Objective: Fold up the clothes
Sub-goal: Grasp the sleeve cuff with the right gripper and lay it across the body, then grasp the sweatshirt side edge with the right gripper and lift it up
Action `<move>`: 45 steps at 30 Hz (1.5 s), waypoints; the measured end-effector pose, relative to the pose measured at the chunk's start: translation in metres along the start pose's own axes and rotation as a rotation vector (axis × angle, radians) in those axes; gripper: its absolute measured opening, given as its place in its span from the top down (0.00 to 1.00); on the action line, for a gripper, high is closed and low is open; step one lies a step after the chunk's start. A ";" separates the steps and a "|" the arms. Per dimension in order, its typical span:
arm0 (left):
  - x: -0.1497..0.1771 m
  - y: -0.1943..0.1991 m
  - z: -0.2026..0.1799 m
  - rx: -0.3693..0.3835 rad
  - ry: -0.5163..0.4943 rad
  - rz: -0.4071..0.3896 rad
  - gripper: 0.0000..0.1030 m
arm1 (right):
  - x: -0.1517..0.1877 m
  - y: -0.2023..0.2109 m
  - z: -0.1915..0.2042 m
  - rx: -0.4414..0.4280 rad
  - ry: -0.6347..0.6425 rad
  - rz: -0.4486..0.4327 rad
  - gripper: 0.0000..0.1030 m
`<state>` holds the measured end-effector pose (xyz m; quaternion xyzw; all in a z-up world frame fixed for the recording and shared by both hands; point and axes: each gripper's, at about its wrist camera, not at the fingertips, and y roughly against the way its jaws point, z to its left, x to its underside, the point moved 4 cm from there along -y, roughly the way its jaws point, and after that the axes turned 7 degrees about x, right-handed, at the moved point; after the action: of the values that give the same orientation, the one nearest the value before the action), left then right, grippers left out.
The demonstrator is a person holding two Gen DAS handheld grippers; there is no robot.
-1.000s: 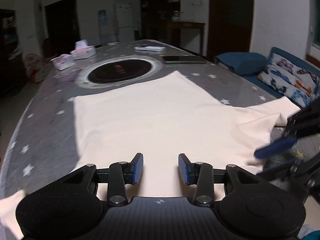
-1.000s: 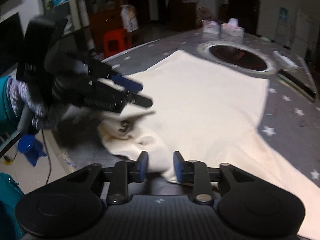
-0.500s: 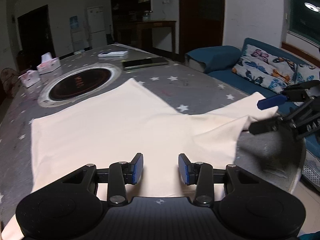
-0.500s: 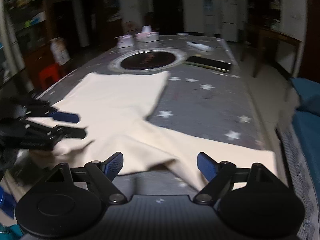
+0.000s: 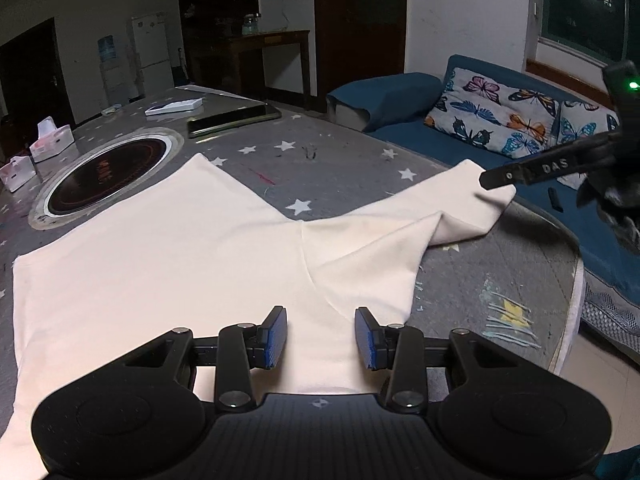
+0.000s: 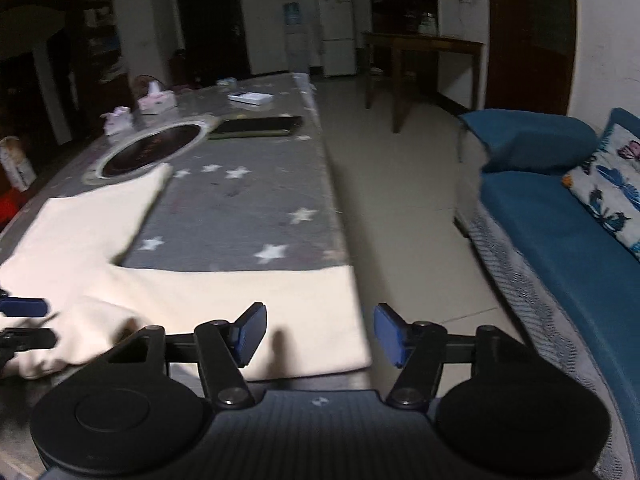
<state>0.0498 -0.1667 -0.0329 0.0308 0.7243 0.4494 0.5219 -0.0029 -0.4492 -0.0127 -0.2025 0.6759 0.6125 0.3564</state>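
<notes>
A cream garment (image 5: 180,264) lies flat on the grey starred table (image 5: 344,168), one sleeve (image 5: 448,200) stretched toward the right edge. My left gripper (image 5: 322,338) hovers open over the garment's near part, just left of the sleeve seam, with nothing pinched. My right gripper (image 6: 320,334) sits at the sleeve's end (image 6: 280,300); its jaws are closing, straddling the cuff's corner without pressing on it. In the left wrist view one of the right gripper's fingers (image 5: 504,176) rests at the sleeve tip. The left gripper's fingers (image 6: 24,306) show at the right wrist view's left edge.
A round hob (image 5: 104,172) is set into the table beyond the garment. Tissue boxes (image 5: 52,140), a white box (image 5: 174,107) and a dark flat device (image 5: 236,120) lie farther back. A blue sofa (image 6: 560,240) with butterfly cushions stands past the table's right edge (image 5: 576,280).
My right gripper left the bunched fabric near the left gripper and swung out to the sleeve's end, its jaws now wider. The left gripper slid right along the garment's near edge.
</notes>
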 end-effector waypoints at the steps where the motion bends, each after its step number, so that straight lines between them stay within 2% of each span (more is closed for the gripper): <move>1: 0.000 0.000 0.000 0.001 -0.003 0.001 0.61 | 0.000 -0.004 -0.002 -0.002 -0.002 0.006 0.51; 6: 0.001 0.000 -0.001 0.012 -0.013 0.007 0.61 | 0.000 -0.022 -0.007 -0.020 0.004 0.027 0.71; 9: 0.002 0.000 -0.001 0.020 -0.012 0.010 0.61 | -0.006 -0.026 -0.004 -0.017 0.036 0.010 0.87; 12: 0.003 -0.001 0.000 0.029 -0.007 0.013 0.61 | -0.015 -0.032 0.002 0.009 0.089 -0.009 0.91; 21: 0.004 -0.001 0.004 0.055 -0.011 0.018 0.61 | -0.057 -0.059 0.021 0.045 0.238 -0.077 0.94; 27: 0.004 -0.002 0.005 0.067 -0.006 0.020 0.61 | -0.061 -0.084 0.019 0.074 0.221 -0.050 0.94; 30: 0.003 -0.002 0.005 0.068 -0.006 0.021 0.61 | -0.058 -0.073 0.018 0.038 0.176 -0.058 0.93; 35: 0.004 -0.002 0.005 0.070 -0.009 0.020 0.60 | -0.039 -0.040 0.050 -0.125 0.229 -0.049 0.88; 39: 0.003 -0.002 0.004 0.069 -0.014 0.023 0.60 | -0.019 -0.026 0.077 -0.229 0.284 -0.023 0.75; 41: 0.003 -0.002 0.004 0.068 -0.016 0.024 0.60 | -0.010 -0.025 0.083 -0.238 0.313 -0.010 0.75; 45: 0.002 -0.001 0.004 0.063 -0.016 0.026 0.59 | -0.008 -0.021 0.073 -0.191 0.296 -0.027 0.73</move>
<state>0.0527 -0.1635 -0.0356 0.0600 0.7335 0.4328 0.5206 0.0343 -0.3834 -0.0214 -0.3324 0.6570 0.6324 0.2405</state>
